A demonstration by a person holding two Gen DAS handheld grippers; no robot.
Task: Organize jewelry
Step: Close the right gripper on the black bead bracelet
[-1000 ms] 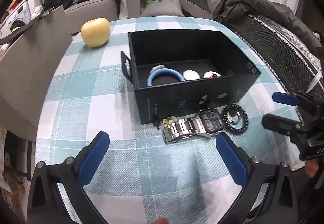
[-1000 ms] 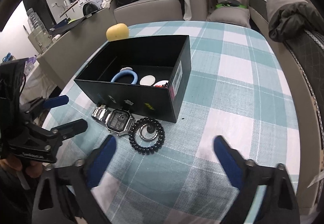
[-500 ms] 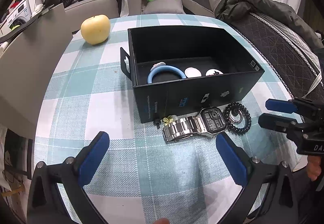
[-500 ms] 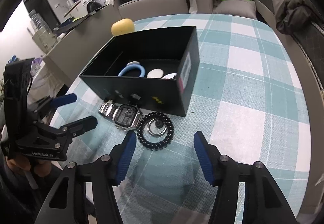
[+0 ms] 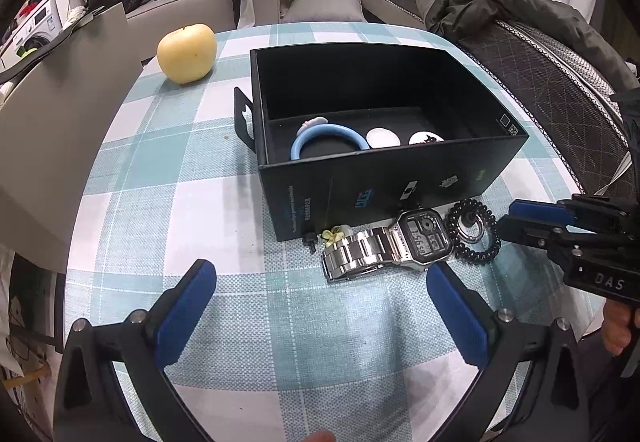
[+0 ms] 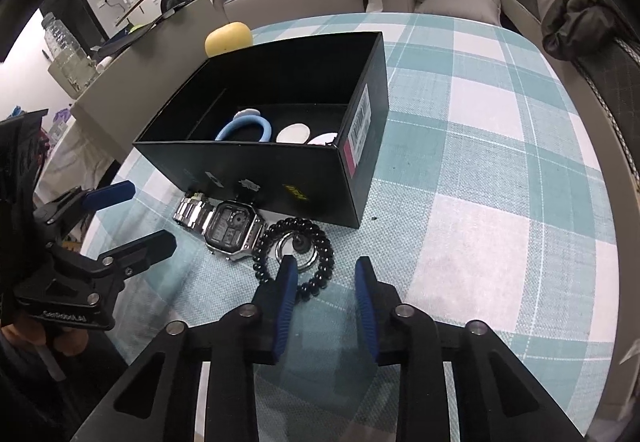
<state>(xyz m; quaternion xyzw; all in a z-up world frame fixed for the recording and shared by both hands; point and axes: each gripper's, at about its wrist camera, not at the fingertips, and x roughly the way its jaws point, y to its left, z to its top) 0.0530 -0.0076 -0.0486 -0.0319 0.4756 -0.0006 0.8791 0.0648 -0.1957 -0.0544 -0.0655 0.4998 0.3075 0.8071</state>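
An open black box [image 5: 380, 190] [image 6: 260, 174] stands on the checked tablecloth. Inside it lie a blue bracelet [image 5: 328, 134] [image 6: 244, 128] and two white discs [image 5: 383, 138]. In front of the box lie a silver watch [image 5: 422, 238] [image 6: 234, 228], a small yellow flower piece [image 5: 334, 234] and a black bead bracelet [image 5: 486, 252] [image 6: 320, 242] around a metal ring. My right gripper [image 6: 326, 266] [image 5: 508, 219] is closing. One finger is over the bracelet's loop and the other outside its right side, so the beads are between the pads without being pressed. My left gripper [image 5: 318, 278] [image 6: 152, 213] is wide open near the watch and holds nothing.
A yellow apple [image 5: 186, 52] [image 6: 228, 36] sits at the table's far left. A grey panel [image 5: 60, 122] borders the left edge. A dark jacket [image 5: 500, 10] lies on a bed past the right edge, and a sofa with clothes is behind the table.
The right gripper's jaws have narrowed from wide apart to a small gap and moved forward onto the bead bracelet. The left gripper has stayed put.
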